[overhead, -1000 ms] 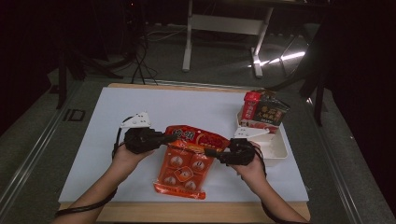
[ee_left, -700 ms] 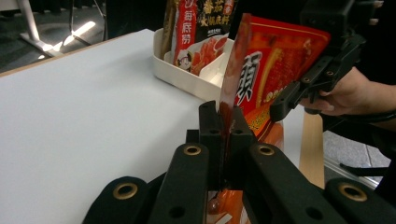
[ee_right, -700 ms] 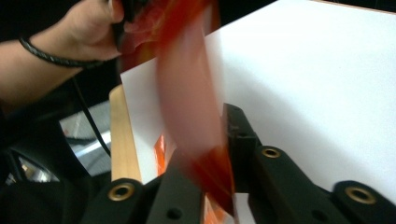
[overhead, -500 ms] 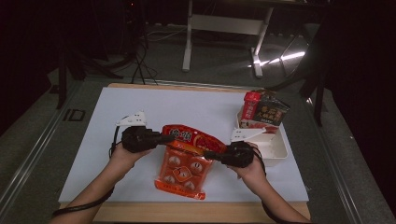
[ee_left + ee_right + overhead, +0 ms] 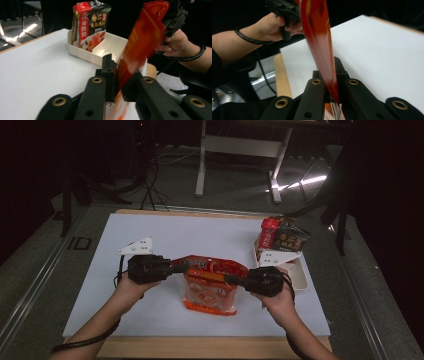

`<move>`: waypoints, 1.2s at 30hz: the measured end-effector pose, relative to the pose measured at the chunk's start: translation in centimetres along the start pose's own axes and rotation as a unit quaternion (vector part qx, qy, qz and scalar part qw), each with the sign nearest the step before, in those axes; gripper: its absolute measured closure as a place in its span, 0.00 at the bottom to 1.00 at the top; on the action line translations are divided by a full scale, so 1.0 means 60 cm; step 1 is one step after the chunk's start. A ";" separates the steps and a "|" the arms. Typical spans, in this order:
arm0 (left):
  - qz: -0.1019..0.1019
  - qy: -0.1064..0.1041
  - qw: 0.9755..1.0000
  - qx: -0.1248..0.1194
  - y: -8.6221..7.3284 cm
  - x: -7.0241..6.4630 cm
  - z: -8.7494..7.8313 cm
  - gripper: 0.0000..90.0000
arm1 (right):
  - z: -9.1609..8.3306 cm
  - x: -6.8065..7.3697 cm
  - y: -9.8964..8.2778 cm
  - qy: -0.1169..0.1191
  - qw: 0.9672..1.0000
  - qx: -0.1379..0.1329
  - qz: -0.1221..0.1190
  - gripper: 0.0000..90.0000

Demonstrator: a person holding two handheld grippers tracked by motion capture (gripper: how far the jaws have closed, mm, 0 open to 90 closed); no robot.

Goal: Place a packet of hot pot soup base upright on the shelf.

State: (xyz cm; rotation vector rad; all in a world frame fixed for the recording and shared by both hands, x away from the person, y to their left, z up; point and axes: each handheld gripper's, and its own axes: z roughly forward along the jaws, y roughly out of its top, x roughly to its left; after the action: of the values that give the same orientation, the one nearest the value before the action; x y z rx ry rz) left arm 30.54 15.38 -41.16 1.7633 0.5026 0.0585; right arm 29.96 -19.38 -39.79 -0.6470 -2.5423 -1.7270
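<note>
1. Since a second ago, the red snack bag (image 5: 211,282) has come up off the white table (image 5: 200,232) a bit. It lay flatter before; now its top edge is lifted and stretched between the two hands, with the right side raised.
2. Left gripper (image 5: 176,268) has the bag's left top corner between its jaws. They've just been easing open a little, but in the left gripper view the bag (image 5: 140,50) still looks pinched.
3. Right gripper (image 5: 233,279) is clamped tight on the other top corner; in the right gripper view the bag (image 5: 318,35) runs straight up out of the closed jaws.
4. Why hold both corners? My guess is that it keeps the floppy bag hanging flat and upright, ready to drop into the cream tray (image 5: 300,277) on the right.
5. That tray already has a dark packet (image 5: 290,236) and a red packet (image 5: 268,231) standing at its far end, so the near part looks free.
</note>
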 end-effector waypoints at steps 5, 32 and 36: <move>0.005 0.015 1.000 -0.020 0.001 -0.002 0.006 0.64 | -0.015 0.005 0.018 -0.019 1.000 -0.005 -0.022 1.00; -0.012 0.071 0.997 -0.020 -0.093 -0.002 -0.014 0.02 | -0.121 -0.030 0.093 -0.080 0.993 -0.081 -0.020 1.00; -0.013 0.077 0.997 -0.014 -0.109 -0.006 -0.021 0.02 | -0.156 -0.043 0.109 -0.102 0.990 -0.098 -0.019 1.00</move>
State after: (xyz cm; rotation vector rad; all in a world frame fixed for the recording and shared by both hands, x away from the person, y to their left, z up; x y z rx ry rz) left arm 27.84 17.47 -46.91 1.7316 0.6326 0.1829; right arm 32.39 -26.51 -30.84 -0.8295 -2.5459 -2.0416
